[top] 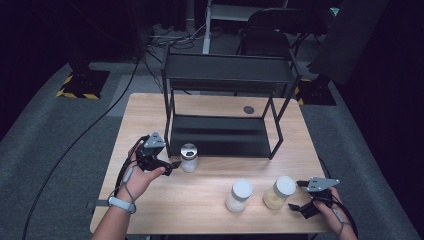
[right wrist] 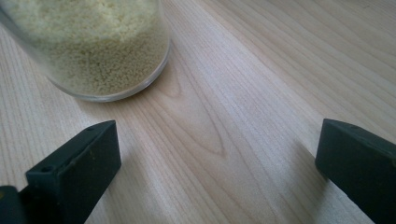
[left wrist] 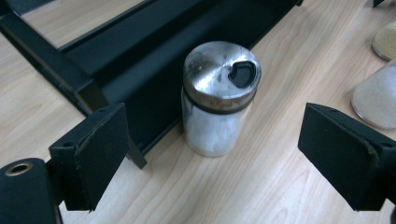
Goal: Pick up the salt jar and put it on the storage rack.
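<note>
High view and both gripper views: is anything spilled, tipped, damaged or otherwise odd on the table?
Nothing stands out. The metal-capped shaker and the two white-lidded jars stand upright, nothing is spilled on the table, and the black rack sits square.

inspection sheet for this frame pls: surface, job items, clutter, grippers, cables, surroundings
Surface: wooden table, bare wood, dry.
Job's things: metal-lidded shaker upright beside the black shelf rack; white-lidded jar and grain jar upright near the front edge.
Clutter: small dark disc behind the rack.
Grippers: left gripper open, shaker ahead of its jaws, untouched; right gripper open, grain jar ahead.
Cables: black cable across the floor.
Surroundings: grey carpet, folding chair, dark room.
</note>
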Action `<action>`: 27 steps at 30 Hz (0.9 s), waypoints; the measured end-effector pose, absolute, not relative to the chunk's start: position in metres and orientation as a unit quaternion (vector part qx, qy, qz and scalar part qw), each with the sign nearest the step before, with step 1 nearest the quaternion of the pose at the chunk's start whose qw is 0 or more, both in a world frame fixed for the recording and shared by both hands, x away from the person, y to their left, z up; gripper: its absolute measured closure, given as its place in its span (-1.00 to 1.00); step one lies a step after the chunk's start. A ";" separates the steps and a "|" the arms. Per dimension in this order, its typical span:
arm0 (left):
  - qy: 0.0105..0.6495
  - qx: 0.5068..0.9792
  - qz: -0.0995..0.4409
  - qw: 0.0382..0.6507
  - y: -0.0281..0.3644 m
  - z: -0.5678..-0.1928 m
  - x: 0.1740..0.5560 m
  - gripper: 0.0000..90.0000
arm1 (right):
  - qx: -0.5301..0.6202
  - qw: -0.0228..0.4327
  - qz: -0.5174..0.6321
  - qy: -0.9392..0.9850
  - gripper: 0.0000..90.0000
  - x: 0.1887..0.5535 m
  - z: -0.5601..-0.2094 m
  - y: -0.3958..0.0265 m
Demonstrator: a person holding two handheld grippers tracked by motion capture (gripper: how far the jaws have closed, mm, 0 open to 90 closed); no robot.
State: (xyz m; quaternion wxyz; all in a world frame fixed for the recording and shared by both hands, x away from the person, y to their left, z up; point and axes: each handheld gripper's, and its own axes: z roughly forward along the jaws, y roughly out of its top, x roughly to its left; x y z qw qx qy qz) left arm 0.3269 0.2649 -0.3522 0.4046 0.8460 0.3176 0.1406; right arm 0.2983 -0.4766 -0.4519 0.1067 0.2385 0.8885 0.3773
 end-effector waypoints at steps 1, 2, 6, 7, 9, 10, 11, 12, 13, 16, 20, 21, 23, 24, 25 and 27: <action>0.316 0.846 0.141 0.405 0.263 -0.353 0.328 -0.78 | 0.238 0.107 0.377 0.888 -1.00 0.298 -0.452 -0.477; 0.315 0.846 0.143 0.406 0.262 -0.354 0.329 -0.77 | 0.238 0.107 0.377 0.888 -1.00 0.298 -0.452 -0.477; 0.312 0.845 0.140 0.410 0.257 -0.357 0.334 -0.77 | 0.239 0.107 0.377 0.888 -1.00 0.298 -0.452 -0.477; 0.313 0.845 0.139 0.411 0.256 -0.358 0.336 -0.77 | 0.239 0.107 0.377 0.888 -1.00 0.298 -0.452 -0.477; 0.312 0.845 0.137 0.411 0.254 -0.360 0.339 -0.76 | 0.239 0.107 0.377 0.888 -1.00 0.298 -0.452 -0.477; 0.312 0.846 0.136 0.411 0.253 -0.360 0.341 -0.75 | 0.239 0.107 0.377 0.888 -1.00 0.298 -0.452 -0.477; 0.312 0.845 0.134 0.412 0.252 -0.361 0.342 -0.75 | 0.239 0.107 0.377 0.888 -1.00 0.298 -0.452 -0.477; 0.311 0.846 0.133 0.412 0.251 -0.361 0.343 -0.75 | 0.239 0.107 0.377 0.888 -1.00 0.298 -0.452 -0.477; 0.310 0.847 0.133 0.411 0.250 -0.361 0.345 -0.75 | 0.239 0.107 0.377 0.888 -1.00 0.298 -0.452 -0.477; 0.309 0.847 0.130 0.412 0.246 -0.362 0.349 -0.75 | 0.239 0.107 0.377 0.888 -1.00 0.298 -0.452 -0.477; 0.307 0.849 0.127 0.409 0.240 -0.364 0.355 -0.75 | 0.239 0.107 0.377 0.888 -1.00 0.298 -0.452 -0.477; 0.310 0.848 0.127 0.410 0.239 -0.365 0.356 -0.75 | 0.239 0.107 0.377 0.888 -1.00 0.298 -0.452 -0.477; 0.310 0.849 0.126 0.410 0.238 -0.366 0.357 -0.73 | 0.239 0.107 0.377 0.888 -1.00 0.298 -0.452 -0.477; 0.312 0.847 0.122 0.412 0.237 -0.367 0.358 -0.73 | 0.239 0.107 0.377 0.888 -1.00 0.298 -0.452 -0.477; 0.314 0.846 0.118 0.415 0.236 -0.370 0.360 -0.72 | 0.239 0.107 0.377 0.888 -1.00 0.298 -0.452 -0.477; 0.313 0.847 0.117 0.413 0.235 -0.372 0.362 -0.72 | 0.239 0.107 0.377 0.888 -1.00 0.298 -0.452 -0.476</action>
